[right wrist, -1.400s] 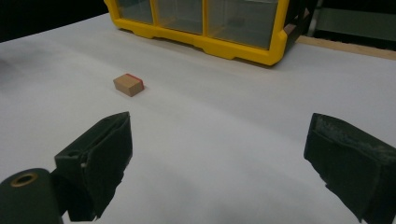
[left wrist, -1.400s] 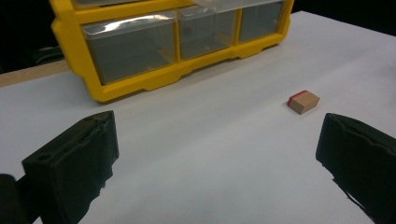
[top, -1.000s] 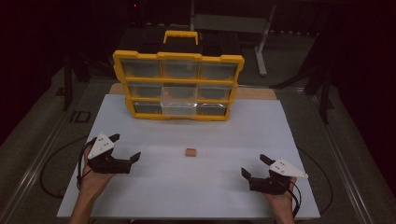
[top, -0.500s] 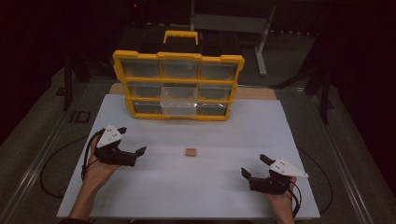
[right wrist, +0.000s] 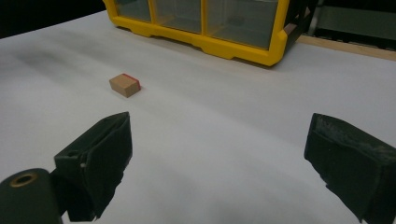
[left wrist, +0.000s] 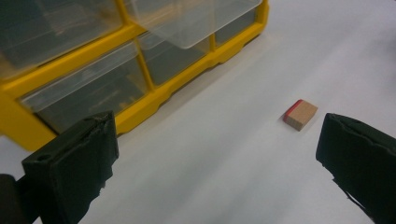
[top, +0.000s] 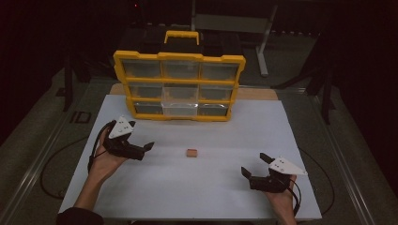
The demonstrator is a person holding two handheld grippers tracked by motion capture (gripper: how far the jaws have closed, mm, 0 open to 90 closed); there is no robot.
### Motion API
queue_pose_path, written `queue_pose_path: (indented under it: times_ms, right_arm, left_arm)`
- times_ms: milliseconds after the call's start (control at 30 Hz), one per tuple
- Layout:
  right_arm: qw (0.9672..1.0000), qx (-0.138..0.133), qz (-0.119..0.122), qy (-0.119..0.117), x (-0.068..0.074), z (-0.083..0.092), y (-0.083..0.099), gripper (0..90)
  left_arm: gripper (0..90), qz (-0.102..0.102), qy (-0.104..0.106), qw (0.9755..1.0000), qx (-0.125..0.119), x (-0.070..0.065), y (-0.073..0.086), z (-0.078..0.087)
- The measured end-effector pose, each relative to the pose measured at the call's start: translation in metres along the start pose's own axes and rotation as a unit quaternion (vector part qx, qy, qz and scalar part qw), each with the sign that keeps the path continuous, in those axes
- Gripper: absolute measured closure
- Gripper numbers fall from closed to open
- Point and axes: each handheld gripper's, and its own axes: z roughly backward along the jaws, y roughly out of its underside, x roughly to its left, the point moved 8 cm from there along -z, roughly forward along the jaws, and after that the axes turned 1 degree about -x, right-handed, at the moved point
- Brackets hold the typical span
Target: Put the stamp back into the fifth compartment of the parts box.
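Left hand-held gripper point(top: 149, 149) sat over the left part of the white worktop point(top: 211, 197), jaws spread wide with nothing between them. Held low and tipped toward the centre; in its own view the jaws framed bare worktop, with the small wooden block point(left wrist: 300, 114) ahead and toward the right jaw. Judged as lined up for an approach on the block, not yet near enough to close.

Block point(top: 191, 153) lay flat near the middle of the worktop, between the two grippers and apart from both. A red strip showed along one edge. It rested in front of the organiser, well clear of it, so either side had open access.

Yellow drawer organiser point(top: 179, 87) stood upright at the far edge of the worktop, clear drawers facing the person. One lower middle drawer point(left wrist: 191, 21) appeared pulled out somewhat; judged a likely destination for the block, though contents could not be made out.

Right hand-held gripper point(top: 253, 165) rested near the front right of the worktop, jaws likewise spread and empty. In its own view the block point(right wrist: 125, 84) lay farther off, to the upper left. Position read as parked, leaving the reach to the left side.
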Motion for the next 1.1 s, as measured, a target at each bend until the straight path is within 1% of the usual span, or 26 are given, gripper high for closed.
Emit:
queue_pose_path:
  times_ms: [167, 467, 567, 667, 800, 933, 1100]
  right_arm:
    - [1.0000, -0.004, -0.004, 0.001, -0.002, 0.001, 0.000, 7.5]
    - [1.0000, -0.004, -0.007, 0.006, -0.004, 0.002, 0.001, 7.6]
    - [0.9999, -0.004, -0.008, 0.005, -0.005, 0.002, 0.001, 7.6]
    - [0.9999, -0.003, -0.009, 0.005, -0.005, 0.002, 0.002, 7.6]
    - [1.0000, -0.003, -0.008, 0.005, -0.004, 0.001, 0.002, 7.5]
    - [1.0000, -0.002, -0.009, 0.004, -0.004, 0.001, 0.003, 7.6]
    - [1.0000, -0.002, -0.009, 0.003, -0.003, 0.001, 0.003, 7.6]
  left_arm:
    - [0.1, -0.012, 0.016, 0.9998, 0.004, -0.007, -0.007, -0.007]
    - [0.1, -0.023, 0.030, 0.9992, 0.012, -0.011, -0.015, -0.020]
    - [0.1, -0.029, 0.033, 0.9988, 0.019, -0.011, -0.016, -0.025]
    - [0.1, -0.028, 0.037, 0.9986, 0.025, -0.011, -0.018, -0.029]
    - [0.1, -0.032, 0.043, 0.9980, 0.033, -0.013, -0.020, -0.036]
    - [0.1, -0.042, 0.045, 0.9971, 0.045, -0.014, -0.021, -0.042]
    - [0.1, -0.050, 0.050, 0.9960, 0.055, -0.016, -0.023, -0.050]
